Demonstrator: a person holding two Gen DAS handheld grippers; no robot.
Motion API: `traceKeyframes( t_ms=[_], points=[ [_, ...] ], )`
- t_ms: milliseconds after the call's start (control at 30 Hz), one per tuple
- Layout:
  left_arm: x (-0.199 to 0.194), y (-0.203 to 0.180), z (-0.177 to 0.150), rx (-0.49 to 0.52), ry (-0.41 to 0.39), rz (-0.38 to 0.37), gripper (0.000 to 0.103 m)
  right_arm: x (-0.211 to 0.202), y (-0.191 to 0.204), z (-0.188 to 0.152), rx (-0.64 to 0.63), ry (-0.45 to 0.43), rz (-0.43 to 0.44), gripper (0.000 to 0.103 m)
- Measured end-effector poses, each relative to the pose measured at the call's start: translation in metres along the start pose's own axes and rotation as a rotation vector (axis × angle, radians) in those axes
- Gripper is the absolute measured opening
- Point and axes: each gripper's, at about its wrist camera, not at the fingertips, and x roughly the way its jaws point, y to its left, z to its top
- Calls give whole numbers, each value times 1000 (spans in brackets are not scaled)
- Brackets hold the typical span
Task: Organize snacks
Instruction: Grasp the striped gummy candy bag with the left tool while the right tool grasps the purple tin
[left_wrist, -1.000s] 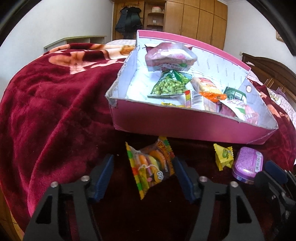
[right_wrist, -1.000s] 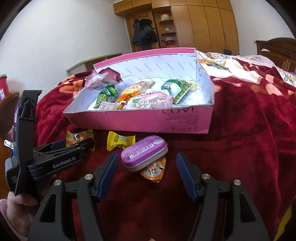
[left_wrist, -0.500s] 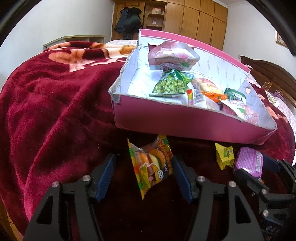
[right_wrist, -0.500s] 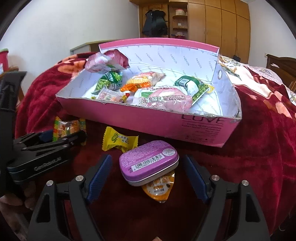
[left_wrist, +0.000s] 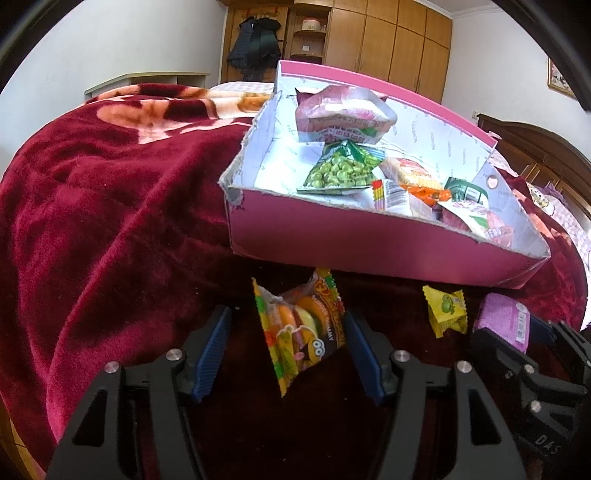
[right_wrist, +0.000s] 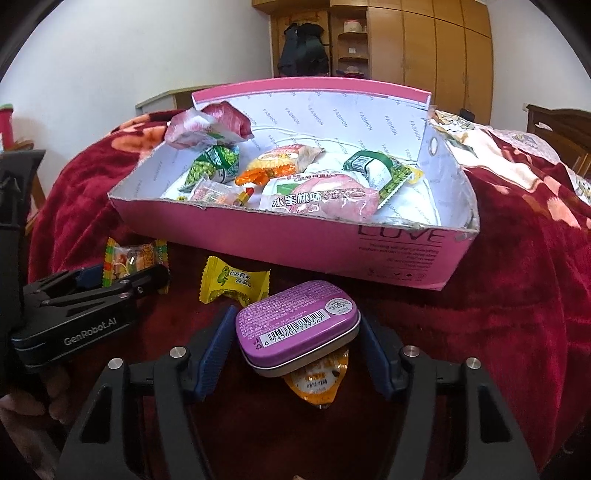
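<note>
The left gripper (left_wrist: 286, 349) is standing wide open around the gummy packet (left_wrist: 303, 328) on the red blanket (left_wrist: 110, 206). The right gripper (right_wrist: 297, 349) is open, flanking the purple tin (right_wrist: 297, 326), near the pink box (right_wrist: 258, 232).

I've pushed right claw (right_wrist: 295, 354) forward toward pink box (right_wrist: 317, 243); purple tin (right_wrist: 298, 326) now sits between its blue pads. Left claw (left_wrist: 286, 350) has narrowed around gummy packet (left_wrist: 301, 328).
</note>
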Motion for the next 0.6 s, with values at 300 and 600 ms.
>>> traceKeyframes(
  t_ms=[300,600],
  points=[
    [-14,5,0,-19,-11,-38,42,-20,-7,-6,81,-32,36,66],
    [-32,0,-3,4,-17,-91,41,-39,-8,-10,119,-56,68,66]
  ],
)
